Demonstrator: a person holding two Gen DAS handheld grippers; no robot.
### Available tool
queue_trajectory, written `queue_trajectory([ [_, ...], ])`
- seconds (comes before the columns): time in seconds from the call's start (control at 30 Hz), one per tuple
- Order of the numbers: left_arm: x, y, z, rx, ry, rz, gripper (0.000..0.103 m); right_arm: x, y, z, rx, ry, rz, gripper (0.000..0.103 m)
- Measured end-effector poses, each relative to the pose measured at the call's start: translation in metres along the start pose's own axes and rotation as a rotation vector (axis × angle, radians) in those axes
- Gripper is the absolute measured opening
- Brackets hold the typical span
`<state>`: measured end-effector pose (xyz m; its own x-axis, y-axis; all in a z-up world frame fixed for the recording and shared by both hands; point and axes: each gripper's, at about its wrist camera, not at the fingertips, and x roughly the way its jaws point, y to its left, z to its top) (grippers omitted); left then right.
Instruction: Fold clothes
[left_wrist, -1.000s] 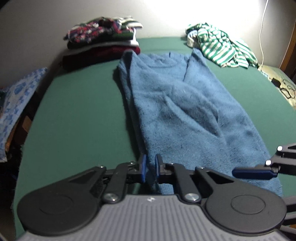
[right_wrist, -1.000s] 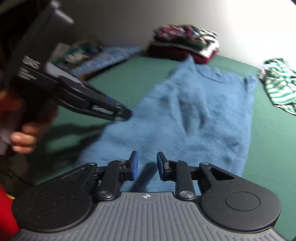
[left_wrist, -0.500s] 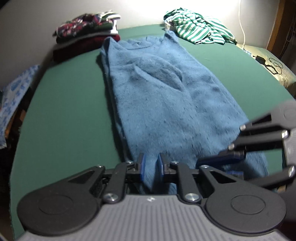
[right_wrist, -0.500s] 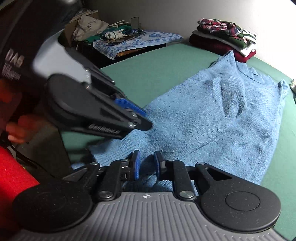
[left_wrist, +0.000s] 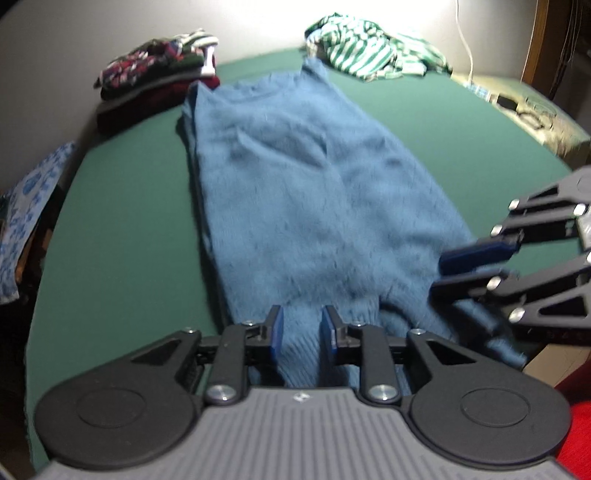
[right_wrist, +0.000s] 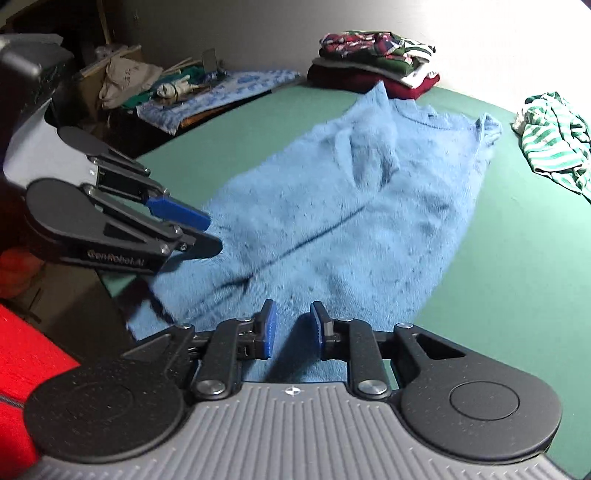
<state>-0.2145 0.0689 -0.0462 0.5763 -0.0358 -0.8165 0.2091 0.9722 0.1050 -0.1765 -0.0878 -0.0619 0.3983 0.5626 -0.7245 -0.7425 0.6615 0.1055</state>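
A blue knit sweater (left_wrist: 303, 177) (right_wrist: 332, 221) lies lengthwise on the green table (left_wrist: 129, 221), collar at the far end, sleeves folded in. My left gripper (left_wrist: 301, 328) is shut on its ribbed hem near the left corner, and the cloth rises between the blue pads. My right gripper (right_wrist: 291, 328) is shut on the hem toward the right corner. Each gripper shows in the other's view: the right gripper (left_wrist: 458, 269) at the right edge, the left gripper (right_wrist: 205, 232) at the left. A long crease runs across the lifted cloth.
A folded pile of clothes (left_wrist: 155, 74) (right_wrist: 376, 55) sits at the far left by the collar. A green-and-white striped garment (left_wrist: 369, 51) (right_wrist: 554, 144) lies crumpled at the far right. A blue patterned cloth (right_wrist: 221, 96) and clutter lie beyond the left edge. A red garment (right_wrist: 22, 369) is close by me.
Both grippers have closed in on the near hem and risen, so the hem now lifts off the table between their pads. The collar end has stayed in place.
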Motion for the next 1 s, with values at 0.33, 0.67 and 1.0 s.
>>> queue_trajectory([
  [0.33,-0.021,-0.005,0.002,0.02,-0.026,0.004,0.031,-0.009,-0.01,-0.01,0.001,0.0,0.024,0.023],
  [0.67,-0.001,-0.004,0.001,0.024,0.003,-0.012,0.042,0.0,-0.017,-0.01,0.139,-0.016,-0.026,0.026],
  [1.0,0.013,0.007,0.038,0.108,-0.103,-0.069,0.051,0.015,-0.055,0.05,0.311,-0.163,-0.11,0.026],
])
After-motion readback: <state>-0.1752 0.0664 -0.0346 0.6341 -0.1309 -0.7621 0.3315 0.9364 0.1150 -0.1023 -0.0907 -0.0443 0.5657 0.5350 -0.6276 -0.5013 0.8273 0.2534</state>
